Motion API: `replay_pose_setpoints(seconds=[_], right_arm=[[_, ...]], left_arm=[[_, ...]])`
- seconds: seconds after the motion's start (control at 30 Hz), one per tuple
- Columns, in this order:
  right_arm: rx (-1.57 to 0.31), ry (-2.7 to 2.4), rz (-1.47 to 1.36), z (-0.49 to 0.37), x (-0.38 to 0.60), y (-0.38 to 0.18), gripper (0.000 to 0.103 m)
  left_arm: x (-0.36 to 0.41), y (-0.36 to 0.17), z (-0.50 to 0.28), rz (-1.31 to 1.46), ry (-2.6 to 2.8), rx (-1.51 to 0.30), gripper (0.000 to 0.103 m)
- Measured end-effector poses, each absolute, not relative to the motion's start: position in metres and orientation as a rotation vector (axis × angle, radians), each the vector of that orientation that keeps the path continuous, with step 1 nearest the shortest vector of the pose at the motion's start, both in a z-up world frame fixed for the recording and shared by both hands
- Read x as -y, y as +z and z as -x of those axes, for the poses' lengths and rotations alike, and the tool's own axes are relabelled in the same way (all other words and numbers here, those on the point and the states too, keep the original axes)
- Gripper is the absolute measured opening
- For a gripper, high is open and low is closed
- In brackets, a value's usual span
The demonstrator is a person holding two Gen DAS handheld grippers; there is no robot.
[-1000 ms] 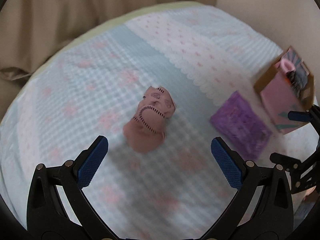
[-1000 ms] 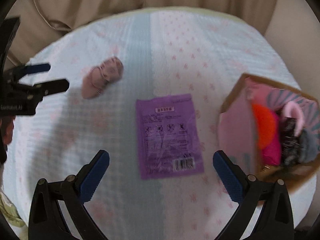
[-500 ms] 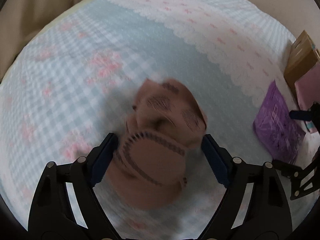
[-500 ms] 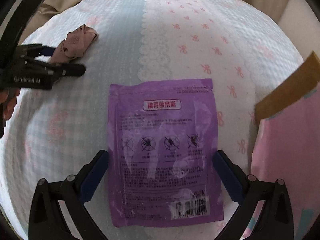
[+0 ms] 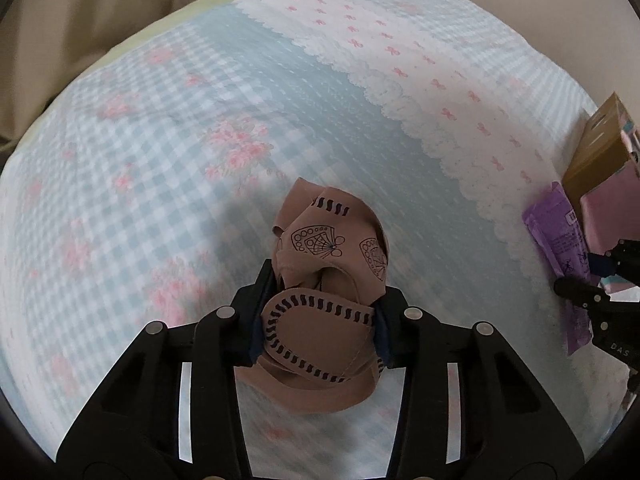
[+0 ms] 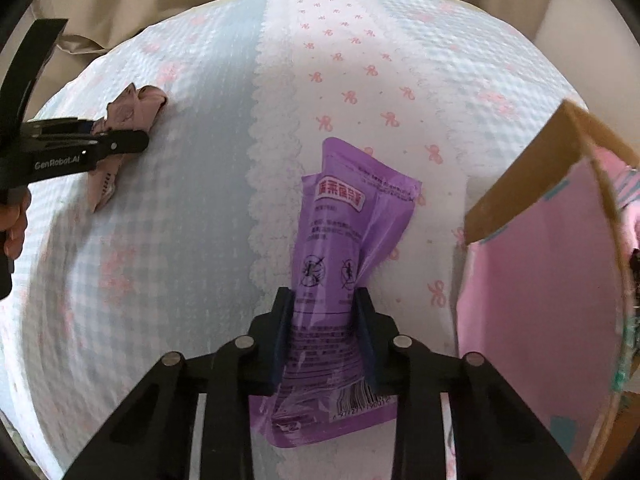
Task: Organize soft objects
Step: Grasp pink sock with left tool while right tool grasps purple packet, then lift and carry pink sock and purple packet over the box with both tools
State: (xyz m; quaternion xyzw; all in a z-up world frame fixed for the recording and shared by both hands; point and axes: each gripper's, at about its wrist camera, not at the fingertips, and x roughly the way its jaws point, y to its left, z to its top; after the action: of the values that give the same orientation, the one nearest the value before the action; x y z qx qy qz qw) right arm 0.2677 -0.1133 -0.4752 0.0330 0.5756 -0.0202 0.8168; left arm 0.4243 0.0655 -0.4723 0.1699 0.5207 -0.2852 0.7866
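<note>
Both cameras ride on the handheld grippers and look steeply down, close over the bedspread [image 5: 280, 92]. The left wrist view faces along the left gripper [image 5: 318, 320] onto the pink cloth bundle [image 5: 328, 280]; at its right edge appear the purple packet [image 5: 560, 236] and the right gripper [image 5: 592, 280]. The right wrist view looks along its own fingers at that packet [image 6: 340, 248], with the pink box [image 6: 540, 280] at right, and catches the left gripper [image 6: 116, 140] and bundle [image 6: 136, 108] at far left.

Pastel overload on this bedspread [image 5: 168, 128]
Blue-white gingham with pink flowers, brown-pink cloth [image 5: 320, 344] with black stitching print, purple pouch [image 6: 340, 248], pink box [image 6: 540, 280].
</note>
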Motion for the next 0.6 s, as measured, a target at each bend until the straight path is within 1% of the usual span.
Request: replay_pose_setpoints(seconds=[0.13, 0.27, 0.6], right_arm=[[-1.213, -0.029, -0.098, -0.257, 0.112, -0.448, 0.027], [-1.176, -0.019, -0.126, -0.244, 0.116, -0.407, 0.027], [-1.078, 0.02, -0.154, -0.207, 0.104, -0.282, 0.027]], left_arm=[[-0.072, -0.46, -0.411, -0.34, -0.595, -1.131, 0.038], [-0.081, -0.434, -0.395, -0.312, -0.579, -1.13, 0.038], [-0.099, -0.315, -0.324, -0.219, -0.484, -1.058, 0.038]])
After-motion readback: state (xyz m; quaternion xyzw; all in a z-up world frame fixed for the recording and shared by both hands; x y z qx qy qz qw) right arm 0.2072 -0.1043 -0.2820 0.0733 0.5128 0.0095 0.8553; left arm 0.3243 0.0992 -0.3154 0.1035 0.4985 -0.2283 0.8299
